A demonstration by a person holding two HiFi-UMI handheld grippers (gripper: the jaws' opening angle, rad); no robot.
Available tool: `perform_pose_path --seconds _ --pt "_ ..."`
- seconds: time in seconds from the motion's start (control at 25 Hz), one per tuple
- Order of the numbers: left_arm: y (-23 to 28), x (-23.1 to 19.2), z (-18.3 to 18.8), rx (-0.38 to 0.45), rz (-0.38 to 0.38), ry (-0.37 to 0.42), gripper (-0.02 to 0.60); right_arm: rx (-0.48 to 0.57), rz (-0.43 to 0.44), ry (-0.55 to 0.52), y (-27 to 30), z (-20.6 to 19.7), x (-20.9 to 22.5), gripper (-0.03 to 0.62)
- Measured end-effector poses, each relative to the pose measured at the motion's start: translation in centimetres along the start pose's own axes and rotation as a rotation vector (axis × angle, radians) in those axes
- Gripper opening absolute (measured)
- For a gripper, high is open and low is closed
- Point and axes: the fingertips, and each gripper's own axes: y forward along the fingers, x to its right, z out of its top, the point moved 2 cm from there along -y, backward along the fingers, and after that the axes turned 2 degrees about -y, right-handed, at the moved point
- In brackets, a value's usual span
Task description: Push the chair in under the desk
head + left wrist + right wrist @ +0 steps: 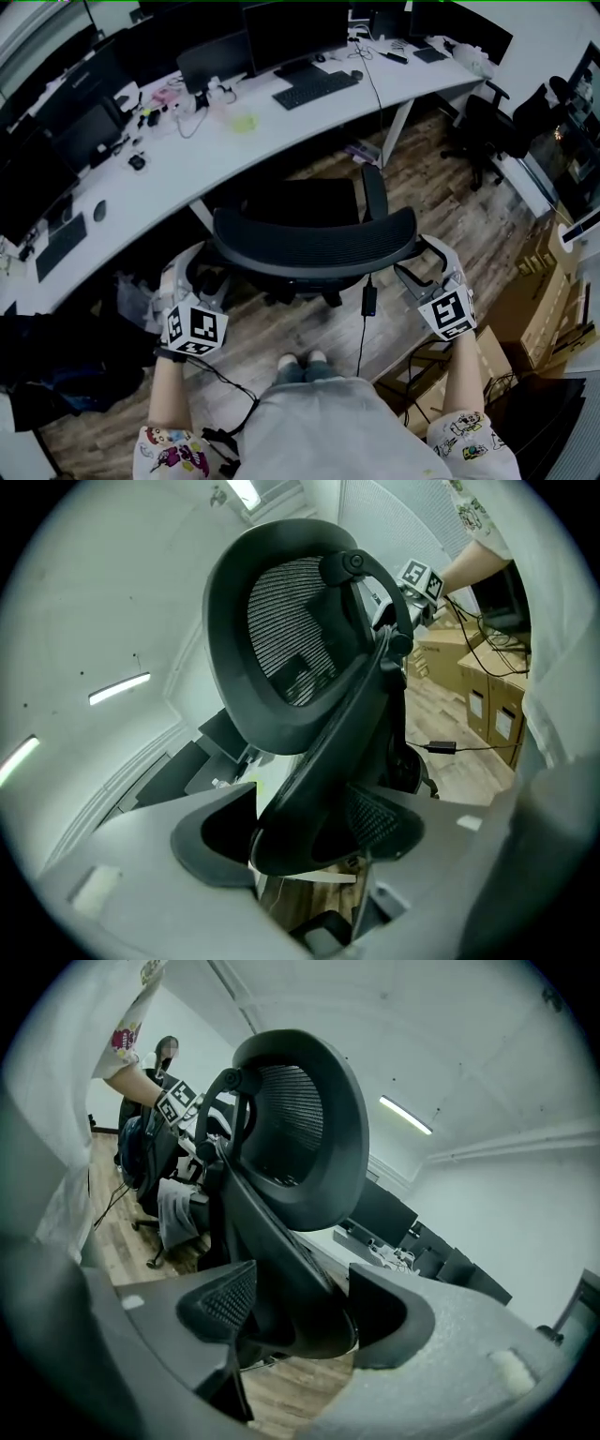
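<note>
A black mesh office chair (314, 248) stands on the wood floor in front of the long white desk (234, 150), its seat partly under the desk edge. My left gripper (208, 261) is at the backrest's left edge and my right gripper (419, 258) at its right edge. In the left gripper view the backrest (281, 639) has its rim between the wide jaws of that gripper (309, 832), with a sliver of light beside one pad. In the right gripper view the rim of the backrest (300, 1129) likewise fills the gap of that gripper (305, 1312). Neither gripper shows a clear squeeze.
Monitors and a keyboard (314, 87) sit on the desk. A second black chair (487, 131) stands at the far right. Cardboard boxes (539, 291) are stacked on the right. A cable with an adapter (369, 300) hangs behind the chair. A dark bag (56, 366) lies at the left.
</note>
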Motion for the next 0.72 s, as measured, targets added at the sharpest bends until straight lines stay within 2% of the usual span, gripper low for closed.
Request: perform_pose_path --seconds 0.28,0.6,0.72 --pt "0.5 -0.3 0.1 -0.015 -0.020 0.081 0.289 0.001 0.033 -0.039 0.5 0.1 0.4 0.295" --pt "1.5 -0.4 0.5 -0.048 -0.021 0.103 0.284 0.011 0.028 -0.044 0.8 -0.3 1.2 0.287" --pt "2.0 -0.7 0.4 -0.073 0.001 0.119 0.281 0.025 0.040 -0.045 1.4 -0.2 1.4 0.285"
